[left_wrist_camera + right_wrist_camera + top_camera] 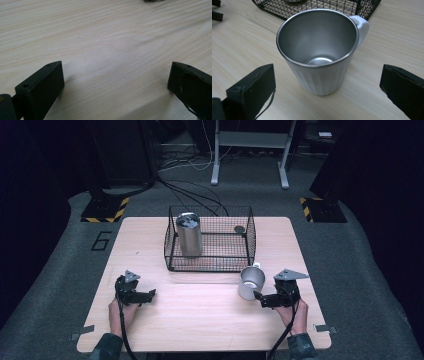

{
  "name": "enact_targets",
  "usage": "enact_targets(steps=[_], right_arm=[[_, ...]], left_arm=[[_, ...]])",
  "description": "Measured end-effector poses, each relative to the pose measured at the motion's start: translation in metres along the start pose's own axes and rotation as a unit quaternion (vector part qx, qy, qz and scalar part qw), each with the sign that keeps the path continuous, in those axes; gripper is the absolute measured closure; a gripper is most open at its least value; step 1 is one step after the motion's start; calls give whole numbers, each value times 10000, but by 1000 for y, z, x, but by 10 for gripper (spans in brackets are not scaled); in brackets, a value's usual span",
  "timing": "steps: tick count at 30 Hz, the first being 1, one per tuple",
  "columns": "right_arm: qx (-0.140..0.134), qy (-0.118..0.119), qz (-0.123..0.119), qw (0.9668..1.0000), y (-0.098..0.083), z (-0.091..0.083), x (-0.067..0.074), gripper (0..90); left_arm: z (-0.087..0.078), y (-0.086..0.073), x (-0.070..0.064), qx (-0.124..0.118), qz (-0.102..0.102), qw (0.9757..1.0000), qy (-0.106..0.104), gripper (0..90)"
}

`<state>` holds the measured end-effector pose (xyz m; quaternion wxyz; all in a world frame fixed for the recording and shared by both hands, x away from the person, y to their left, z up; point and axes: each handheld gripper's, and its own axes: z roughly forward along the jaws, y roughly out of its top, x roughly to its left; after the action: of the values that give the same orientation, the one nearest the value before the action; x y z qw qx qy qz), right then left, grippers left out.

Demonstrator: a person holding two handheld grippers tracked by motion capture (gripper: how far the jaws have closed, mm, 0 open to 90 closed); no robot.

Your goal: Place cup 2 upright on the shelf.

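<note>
On the table, high view: a wire basket (210,240) holds a tall steel tumbler (189,235) upright at its left end; a steel mug (250,282) stands just outside the basket's near right corner, beside the right gripper (260,299).
Left gripper view: left gripper (115,82) spread wide over the bare wooden table (105,37), holding nothing.
Right gripper view: jaws wide apart, empty; mug (319,50) upright between and ahead of them, white handle (361,25) turned toward the basket (317,6).
Risk: one jaw could nudge the smooth tapered wall and tip or slide the mug.
</note>
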<state>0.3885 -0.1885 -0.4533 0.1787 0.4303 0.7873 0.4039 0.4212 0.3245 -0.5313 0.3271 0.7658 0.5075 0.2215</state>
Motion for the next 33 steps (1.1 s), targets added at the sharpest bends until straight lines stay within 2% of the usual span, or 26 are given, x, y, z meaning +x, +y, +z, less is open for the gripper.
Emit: enact_targets(steps=[2, 7, 17, 25, 33], right_arm=[[48, 10, -36, 10000, 4, 4, 2, 0], [196, -132, -172, 9996, 11, 18, 7, 0], [304, -108, -136, 9994, 21, 37, 10, 15], [321, -127, -128, 9993, 24, 41, 13, 48], [211, -198, -83, 9995, 22, 41, 14, 56]], left_arm=[[0, 0, 0, -4, -1, 10000, 0, 4], [0, 0, 0, -3, -4, 10000, 0, 4], [0, 0, 0, -3, -4, 10000, -1, 4], [0, 0, 0, -3, -3, 10000, 0, 4], [0, 0, 0, -4, -2, 10000, 0, 4]])
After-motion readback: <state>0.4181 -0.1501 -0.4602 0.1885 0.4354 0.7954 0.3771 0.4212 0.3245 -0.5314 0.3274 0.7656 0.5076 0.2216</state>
